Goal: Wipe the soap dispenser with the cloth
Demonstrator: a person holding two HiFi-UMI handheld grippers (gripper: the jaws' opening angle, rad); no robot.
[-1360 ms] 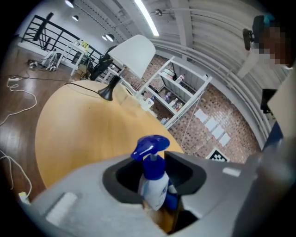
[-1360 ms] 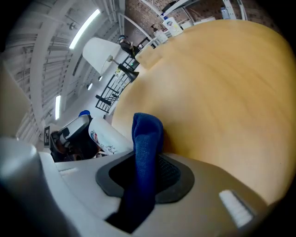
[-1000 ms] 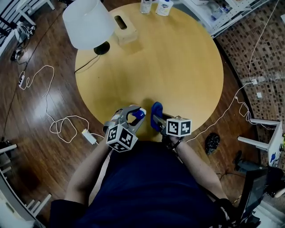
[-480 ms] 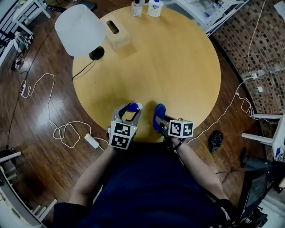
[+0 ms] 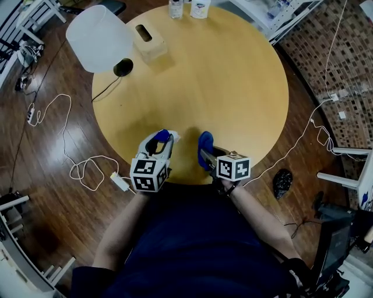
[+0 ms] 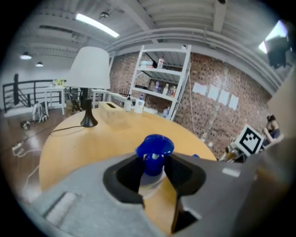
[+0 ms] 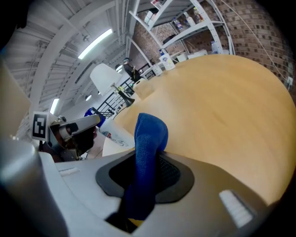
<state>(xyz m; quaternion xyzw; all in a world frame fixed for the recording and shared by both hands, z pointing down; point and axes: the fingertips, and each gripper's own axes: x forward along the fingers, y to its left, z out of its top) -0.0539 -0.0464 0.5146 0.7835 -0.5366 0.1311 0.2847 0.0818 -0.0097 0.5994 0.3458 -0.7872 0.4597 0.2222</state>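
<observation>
Blue cloth (image 5: 205,142) sticks up from the right gripper (image 5: 204,152) at the tabletop's (image 5: 227,75) near edge in head view. The left gripper (image 5: 161,139) has rolled and shifted left since a second ago, so the dispenser (image 5: 165,135) now sits apart from the cloth, no wiping contact. Mid tabletop is bare, with the lamp (image 5: 99,38), box (image 5: 148,42) and bottles (image 5: 198,9) well off at the far edge. Left gripper view: fingers (image 6: 185,172) have just been closing and pinch the dispenser's neck under its blue pump, likely a regrip to offer a fresh side. Right gripper view: fingers (image 7: 175,173) clamp the cloth, and the dispenser lies near its left, not touching.
</observation>
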